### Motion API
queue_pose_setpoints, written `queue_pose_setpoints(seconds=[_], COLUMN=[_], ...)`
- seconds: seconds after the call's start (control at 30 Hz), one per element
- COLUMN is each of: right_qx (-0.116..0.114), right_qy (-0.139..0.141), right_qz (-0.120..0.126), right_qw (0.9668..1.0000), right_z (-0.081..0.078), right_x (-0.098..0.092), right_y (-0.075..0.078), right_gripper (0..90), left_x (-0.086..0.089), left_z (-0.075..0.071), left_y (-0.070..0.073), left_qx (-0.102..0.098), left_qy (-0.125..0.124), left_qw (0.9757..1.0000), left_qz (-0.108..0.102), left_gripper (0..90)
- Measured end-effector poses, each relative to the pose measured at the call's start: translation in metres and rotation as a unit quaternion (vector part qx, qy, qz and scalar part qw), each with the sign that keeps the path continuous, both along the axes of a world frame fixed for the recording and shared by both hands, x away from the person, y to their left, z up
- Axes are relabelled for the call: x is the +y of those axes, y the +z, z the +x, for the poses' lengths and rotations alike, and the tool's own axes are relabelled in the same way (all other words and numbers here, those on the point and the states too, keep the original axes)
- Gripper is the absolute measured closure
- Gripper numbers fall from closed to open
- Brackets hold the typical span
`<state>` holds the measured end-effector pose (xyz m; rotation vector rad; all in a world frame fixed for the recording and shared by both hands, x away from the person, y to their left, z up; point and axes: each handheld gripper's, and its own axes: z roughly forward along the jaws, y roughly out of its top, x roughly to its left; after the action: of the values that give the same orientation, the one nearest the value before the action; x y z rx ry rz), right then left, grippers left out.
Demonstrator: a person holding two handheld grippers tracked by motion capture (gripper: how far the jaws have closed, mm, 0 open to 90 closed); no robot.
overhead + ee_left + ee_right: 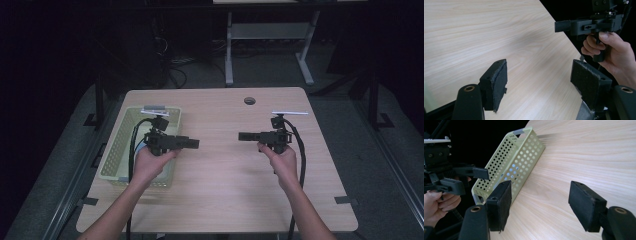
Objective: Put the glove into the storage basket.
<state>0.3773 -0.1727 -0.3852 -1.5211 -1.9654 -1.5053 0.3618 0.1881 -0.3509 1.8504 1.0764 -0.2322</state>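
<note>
High view gives me the pale wooden table point(220, 195) with a pale green perforated plastic basket point(116, 145) on its left side. My left gripper point(192, 143) hangs by the basket's right wall, pointing to the middle of the table; its jaws are released and nothing is between them. My right gripper point(245, 135) points back at it from well apart, also released and empty. Left gripper view shows bare wood between the pads point(499, 80). Right gripper view shows the basket's holed wall point(516, 165) beyond my left pad. I judge the basket is the thing to handle. To do it well, I should keep the jaws wide, turn one gripper over the rim, and close only when both pads are around the wall.
</note>
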Motion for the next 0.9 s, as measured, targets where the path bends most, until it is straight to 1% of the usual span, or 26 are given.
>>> queue_pose_setpoints(seconds=[0.2, 0.3, 0.37, 0.47, 0.53, 0.6, 0.67, 0.77, 0.8, 0.87, 0.9], right_qx=[0.003, 0.004, 0.008, 0.011, 0.011, 0.013, 0.015, 0.011, 0.017, 0.014, 0.015], right_qy=[-0.006, -0.009, -0.011, -0.014, -0.018, -0.021, -0.026, -0.03, -0.031, -0.031, -0.033], right_qz=[-0.001, -0.001, -0.002, -0.007, -0.005, -0.001, 0.001, 0.0, 0.0, -0.003, -0.004], right_qw=[1.0, 0.9999, 0.9999, 0.9998, 0.9998, 0.9997, 0.9996, 0.9995, 0.9994, 0.9994, 0.9993], right_z=[-0.007, -0.01, -0.012, -0.014, -0.016, -0.019, -0.022, -0.026, -0.027, -0.029, -0.03], right_x=[-0.01, -0.014, -0.018, -0.023, -0.027, -0.032, -0.036, -0.041, -0.042, -0.046, -0.048], right_y=[-0.004, -0.008, -0.01, -0.014, -0.016, -0.018, -0.019, -0.021, -0.022, -0.024, -0.026], right_gripper=[34.4, 34.4, 34.3, 33.6, 33.6, 33.4, 33.4, 32.9, 32.8, 32.8, 32.7], left_x=[-0.01, -0.014, -0.018, -0.023, -0.027, -0.032, -0.036, -0.042, -0.044, -0.048, -0.049], left_z=[-0.005, -0.008, -0.01, -0.013, -0.015, -0.016, -0.017, -0.018, -0.019, -0.02, -0.021], left_y=[-0.001, -0.003, -0.005, -0.008, -0.01, -0.012, -0.014, -0.017, -0.018, -0.02, -0.021], left_qx=[-0.003, -0.001, -0.002, -0.005, -0.006, -0.003, -0.003, -0.004, -0.005, -0.005, -0.008], left_qy=[-0.012, -0.015, -0.019, -0.024, -0.026, -0.028, -0.033, -0.036, -0.039, -0.04, -0.042], left_qw=[0.9999, 0.9999, 0.9998, 0.9997, 0.9996, 0.9996, 0.9994, 0.9993, 0.9992, 0.9992, 0.9991], left_qz=[0.0, -0.004, -0.004, -0.003, 0.001, -0.002, -0.001, 0.001, 0.003, 0.001, 0.002], left_gripper=[29.1, 28.6, 28.2, 27.5, 27.1, 26.6, 26.4, 26.2, 26.2, 26.2, 26.2])
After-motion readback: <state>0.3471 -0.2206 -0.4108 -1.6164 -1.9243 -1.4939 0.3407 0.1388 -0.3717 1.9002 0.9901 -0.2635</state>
